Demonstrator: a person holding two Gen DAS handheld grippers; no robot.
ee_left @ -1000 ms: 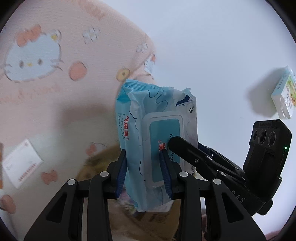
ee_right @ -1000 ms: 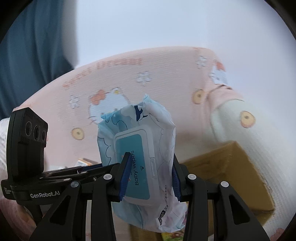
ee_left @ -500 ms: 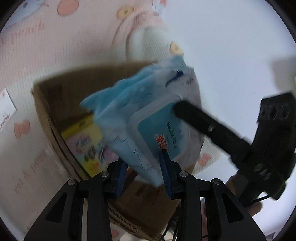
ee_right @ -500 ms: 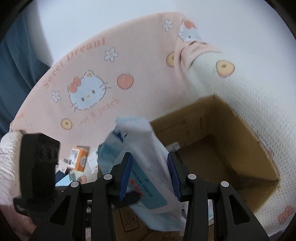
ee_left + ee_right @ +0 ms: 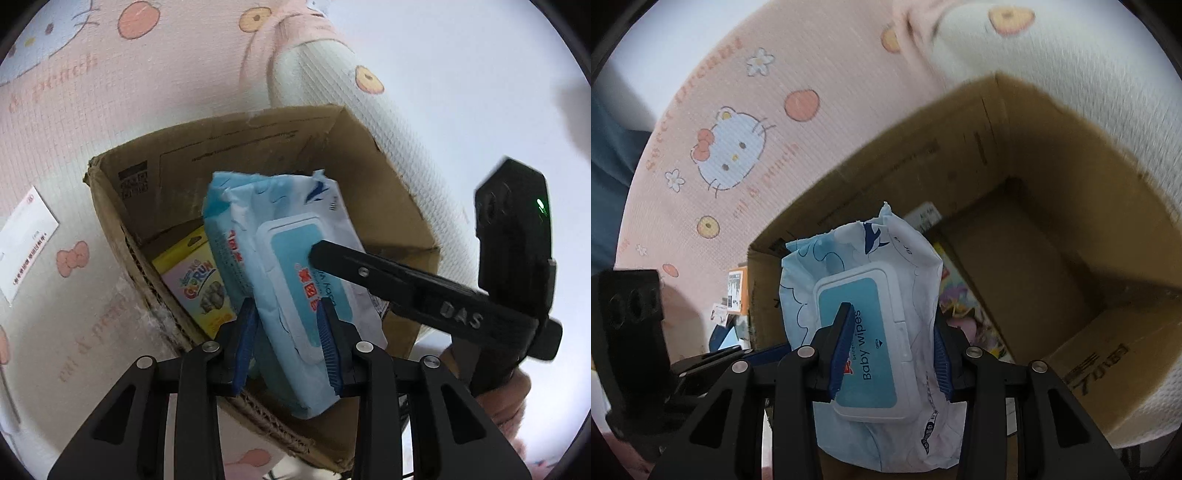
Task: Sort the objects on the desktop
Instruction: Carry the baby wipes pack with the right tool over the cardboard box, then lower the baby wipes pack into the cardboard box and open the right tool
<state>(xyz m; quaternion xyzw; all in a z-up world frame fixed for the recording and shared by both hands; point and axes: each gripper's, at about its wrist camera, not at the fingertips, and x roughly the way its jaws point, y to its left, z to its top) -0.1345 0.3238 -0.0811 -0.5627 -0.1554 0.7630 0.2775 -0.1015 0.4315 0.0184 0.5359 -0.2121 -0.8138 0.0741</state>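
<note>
Both grippers hold one blue and white pack of baby wipes (image 5: 280, 266) over an open brown cardboard box (image 5: 110, 206). My left gripper (image 5: 286, 332) is shut on its lower end. My right gripper (image 5: 890, 343) is shut on the same pack (image 5: 864, 295), and its finger (image 5: 365, 273) crosses the left wrist view from the right. The pack hangs tilted inside the box's mouth. A yellow "Go Run" toy package (image 5: 195, 284) lies in the box (image 5: 1071, 155) beneath it.
A pink Hello Kitty blanket (image 5: 110, 74) and a white pillow (image 5: 369, 110) surround the box. A white paper card (image 5: 26, 240) lies on the blanket at left. Small items, one an orange box (image 5: 737, 291), lie left of the box.
Both grippers have carried the wipes pack from above the blanket down over the open box. The box's inside and the yellow package have come into view.
</note>
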